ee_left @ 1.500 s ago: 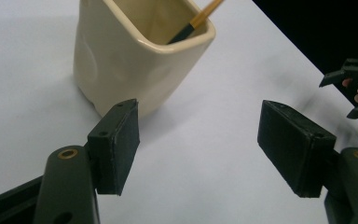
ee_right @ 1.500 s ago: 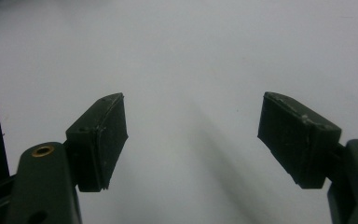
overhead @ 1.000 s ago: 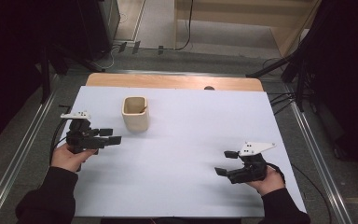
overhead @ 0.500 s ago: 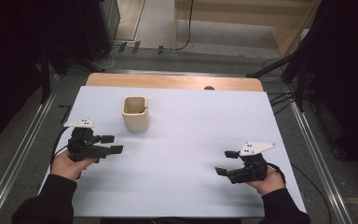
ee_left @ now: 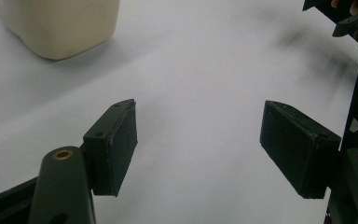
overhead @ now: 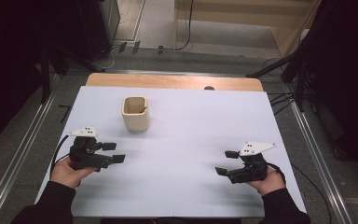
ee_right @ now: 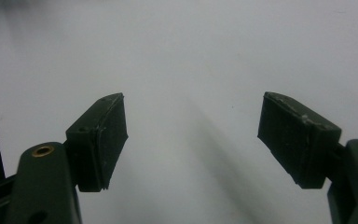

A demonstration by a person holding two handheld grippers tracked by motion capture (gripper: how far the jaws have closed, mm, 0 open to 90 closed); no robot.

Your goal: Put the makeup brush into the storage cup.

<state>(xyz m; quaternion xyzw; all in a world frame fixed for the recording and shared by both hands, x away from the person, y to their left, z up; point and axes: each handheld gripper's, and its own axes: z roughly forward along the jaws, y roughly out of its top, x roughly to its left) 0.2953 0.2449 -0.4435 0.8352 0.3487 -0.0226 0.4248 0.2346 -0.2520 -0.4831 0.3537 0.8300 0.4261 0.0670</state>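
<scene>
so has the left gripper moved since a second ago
Yes. In the high view the left gripper has drawn back toward the person, farther from the cup than it was; its jaws are open and empty.

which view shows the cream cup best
The high view: the whole cream cup stands upright on the white table, its open top visible. The left gripper view catches just its lower corner at top left.

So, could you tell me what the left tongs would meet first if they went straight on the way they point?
Probably nothing: the left tongs point across bare table, the cream cup off to the side.
</scene>
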